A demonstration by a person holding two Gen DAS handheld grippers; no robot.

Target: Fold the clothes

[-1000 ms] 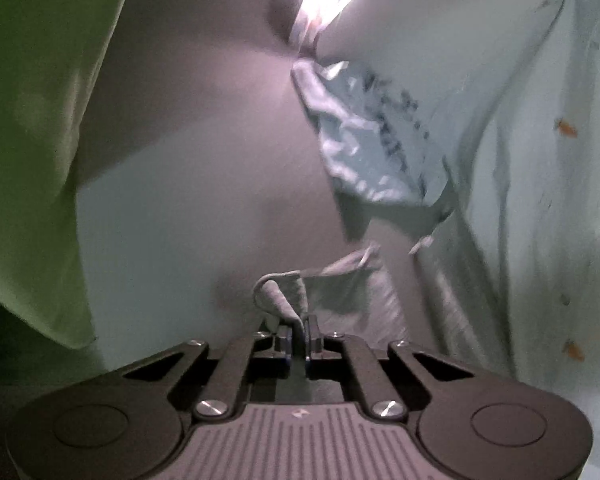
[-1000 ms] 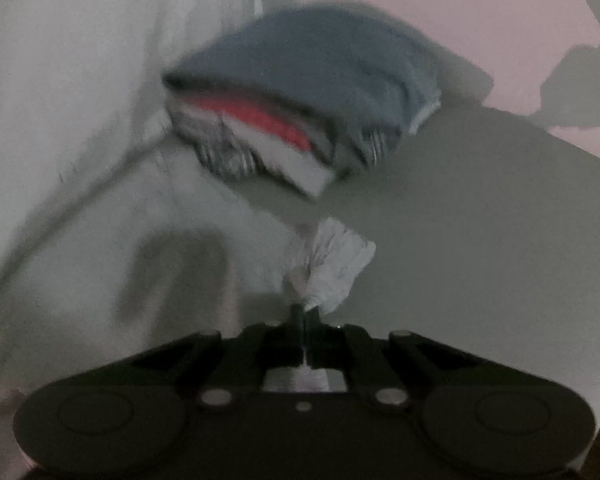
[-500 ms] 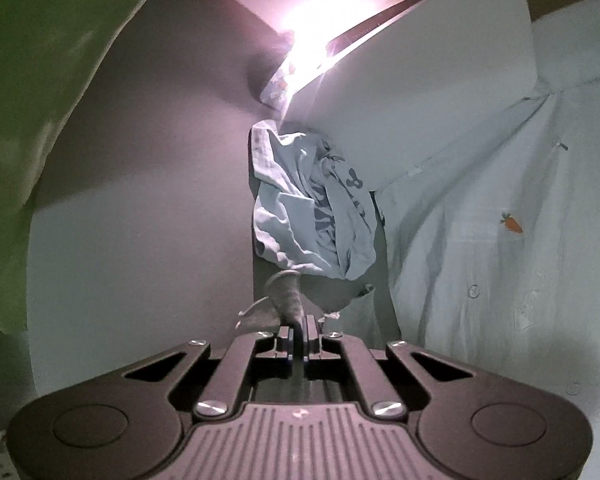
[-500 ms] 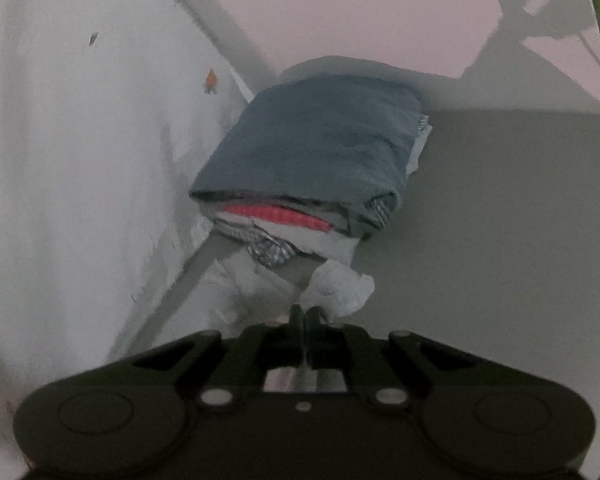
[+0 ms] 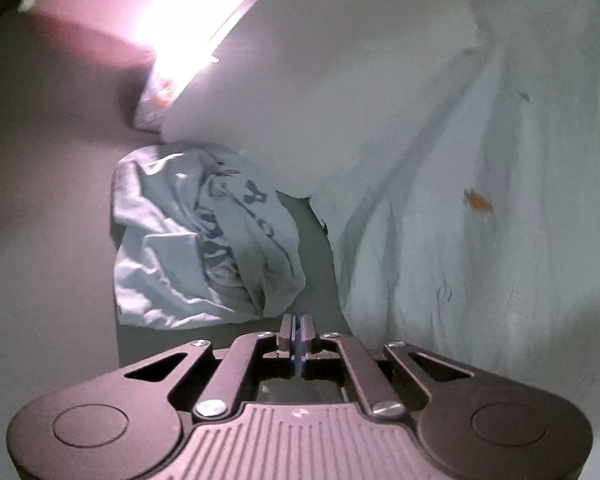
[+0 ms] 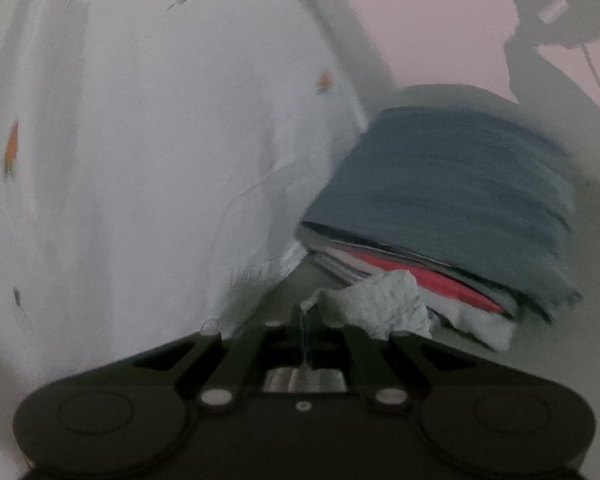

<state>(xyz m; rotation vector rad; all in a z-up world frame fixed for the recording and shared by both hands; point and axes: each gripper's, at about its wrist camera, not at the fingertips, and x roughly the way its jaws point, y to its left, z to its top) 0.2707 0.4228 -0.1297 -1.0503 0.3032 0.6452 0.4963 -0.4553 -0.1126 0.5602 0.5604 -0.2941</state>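
Surface: grey tabletop (image 5: 52, 240) is carrying the work.
Done: folded stack (image 6: 452, 196) is sitting at 2 o'clock.
Left: crumpled blue shirt (image 5: 196, 240) is waiting at 11 o'clock.
Now: white carrot-print garment (image 6: 140, 160) is hanging from right gripper (image 6: 305, 314), which I'm clamping on its corner; left gripper (image 5: 298, 326) is closing on nothing visible.

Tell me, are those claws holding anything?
Right gripper pinches a crumpled edge of white cloth; left gripper is shut, no cloth visible in it.

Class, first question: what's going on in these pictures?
A person is folding clothes with two grippers. The right gripper is shut on a corner of the white garment, which spreads to its left. The left gripper is shut, with no cloth showing in it. A crumpled blue shirt lies ahead of it; a folded stack sits ahead of the right one.
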